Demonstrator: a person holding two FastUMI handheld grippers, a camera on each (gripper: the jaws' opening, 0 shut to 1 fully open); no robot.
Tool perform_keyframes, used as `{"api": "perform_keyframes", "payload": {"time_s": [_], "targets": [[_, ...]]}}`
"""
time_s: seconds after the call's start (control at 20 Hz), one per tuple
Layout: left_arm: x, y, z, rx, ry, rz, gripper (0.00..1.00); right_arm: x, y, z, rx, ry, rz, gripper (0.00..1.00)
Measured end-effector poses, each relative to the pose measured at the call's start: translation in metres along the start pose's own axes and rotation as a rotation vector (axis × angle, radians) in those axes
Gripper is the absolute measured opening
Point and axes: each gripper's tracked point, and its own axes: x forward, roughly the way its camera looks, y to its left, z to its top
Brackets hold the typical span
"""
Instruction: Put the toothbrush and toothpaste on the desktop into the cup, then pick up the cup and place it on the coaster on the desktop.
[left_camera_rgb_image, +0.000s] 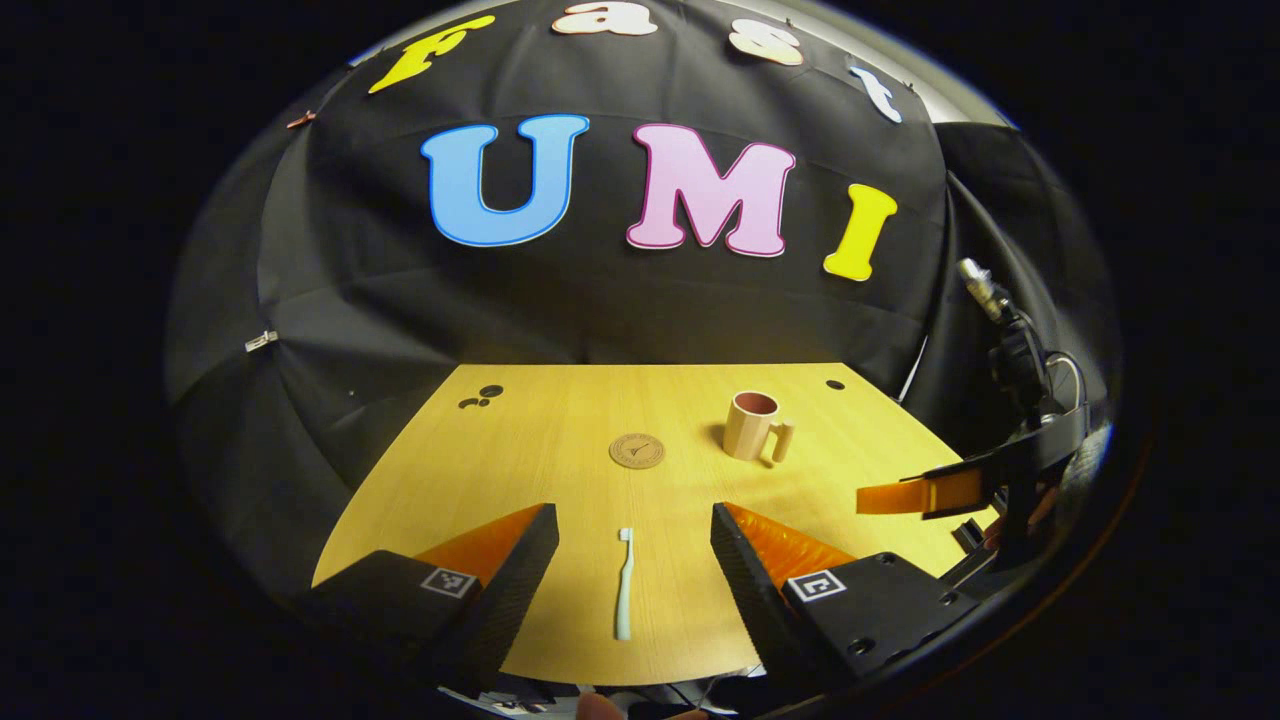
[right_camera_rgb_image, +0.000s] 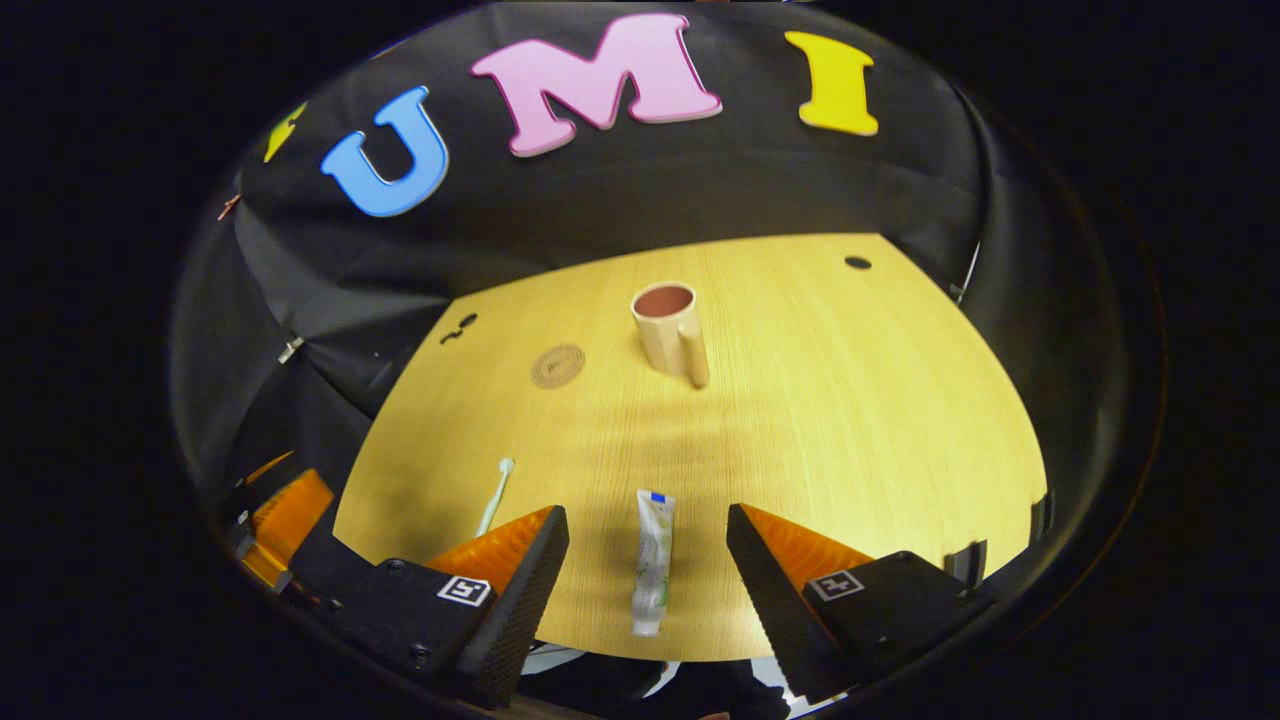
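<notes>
On wooden desktop (left_camera_rgb_image: 560, 420): toothbrush (left_camera_rgb_image: 624, 585) lies flat between spread fingers of left gripper (left_camera_rgb_image: 632, 520), untouched. Toothpaste (right_camera_rgb_image: 652, 562) lies flat between spread fingers of right gripper (right_camera_rgb_image: 648, 525), cap end farther away, also untouched. Both grippers open, holding nothing. Cup (left_camera_rgb_image: 750, 425) upright farther back, handle toward near edge. Round coaster (left_camera_rgb_image: 637, 450) just left of cup, apart.
</notes>
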Motion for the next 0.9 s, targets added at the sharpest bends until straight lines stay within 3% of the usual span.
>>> {"api": "perform_keyframes", "payload": {"time_s": [0.3, 0.75, 0.85, 0.9], "targets": [[-0.006, 0.008, -0.015, -0.026, 0.03, 0.051, 0.97, 0.059, -0.006, -0.043, -0.03, 0.171, -0.023, 0.98], [-0.023, 0.033, -0.038, -0.069, 0.055, 0.116, 0.97, 0.1, -0.013, -0.082, -0.066, 0.321, -0.08, 0.97], [-0.022, 0.036, -0.04, -0.08, 0.058, 0.124, 0.97, 0.104, -0.016, -0.085, -0.061, 0.336, -0.1, 0.95], [-0.022, 0.038, -0.04, -0.084, 0.058, 0.129, 0.97, 0.106, -0.017, -0.081, -0.056, 0.325, -0.105, 0.86]]}}
